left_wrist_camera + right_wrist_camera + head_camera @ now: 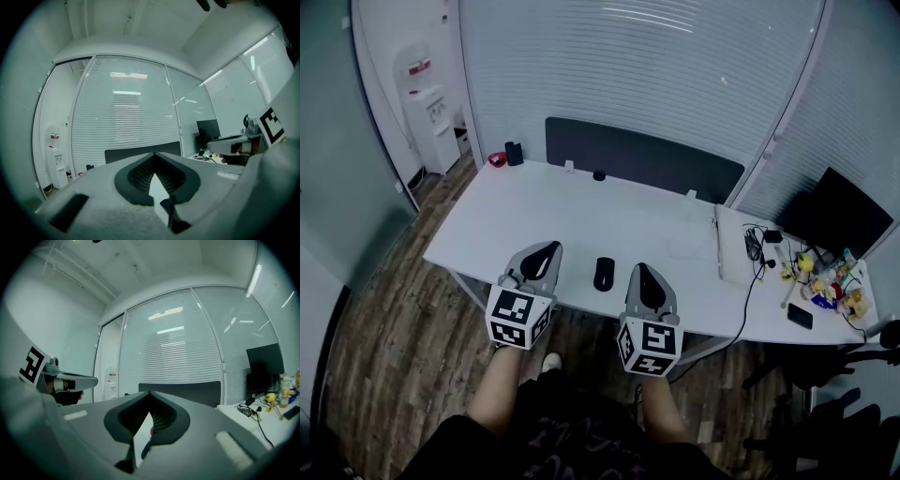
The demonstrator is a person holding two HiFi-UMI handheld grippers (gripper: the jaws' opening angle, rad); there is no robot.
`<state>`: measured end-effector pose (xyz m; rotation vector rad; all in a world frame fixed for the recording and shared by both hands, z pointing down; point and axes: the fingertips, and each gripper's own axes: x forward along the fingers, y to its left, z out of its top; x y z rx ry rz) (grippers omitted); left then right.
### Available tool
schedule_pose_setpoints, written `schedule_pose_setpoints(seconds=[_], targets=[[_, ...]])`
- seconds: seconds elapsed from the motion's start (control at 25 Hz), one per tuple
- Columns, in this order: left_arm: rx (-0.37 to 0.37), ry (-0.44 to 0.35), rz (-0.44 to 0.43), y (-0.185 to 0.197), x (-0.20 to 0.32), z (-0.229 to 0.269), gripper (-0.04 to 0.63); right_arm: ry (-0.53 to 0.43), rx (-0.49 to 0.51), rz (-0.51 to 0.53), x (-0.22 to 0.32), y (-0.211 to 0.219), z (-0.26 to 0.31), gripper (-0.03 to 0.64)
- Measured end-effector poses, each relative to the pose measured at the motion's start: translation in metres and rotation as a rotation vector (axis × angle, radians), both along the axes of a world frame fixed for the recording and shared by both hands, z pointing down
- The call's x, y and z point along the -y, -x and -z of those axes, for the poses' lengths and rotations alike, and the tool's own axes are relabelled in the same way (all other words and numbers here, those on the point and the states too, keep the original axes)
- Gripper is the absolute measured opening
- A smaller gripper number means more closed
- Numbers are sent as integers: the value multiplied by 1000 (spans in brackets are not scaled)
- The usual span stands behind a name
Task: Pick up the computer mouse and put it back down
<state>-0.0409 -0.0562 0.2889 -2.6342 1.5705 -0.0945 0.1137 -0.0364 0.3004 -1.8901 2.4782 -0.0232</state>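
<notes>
Head view alone shows the computer mouse (pixel 604 274) at lower centre, between left gripper (pixel 551 247) and right gripper (pixel 639 269), whose own views show jaws closed on nothing.

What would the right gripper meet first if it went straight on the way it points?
Probably nothing until the dark divider panel at the far edge of the desk. The right gripper points level across it; the mouse lies to its left, off that line. Depth is unclear.

My count
I see one mouse (pixel 604 274), one desk (pixel 581 211), one monitor (pixel 844 216), one water dispenser (pixel 431 117), a left gripper (pixel 550 247) and a right gripper (pixel 638 268).
</notes>
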Motion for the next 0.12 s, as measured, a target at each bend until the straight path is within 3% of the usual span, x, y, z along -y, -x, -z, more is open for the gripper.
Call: schedule_pose_setpoints(seconds=[0.12], targets=[[1, 3, 3, 1, 2, 0, 1, 4, 2, 0, 2, -1, -1, 5]])
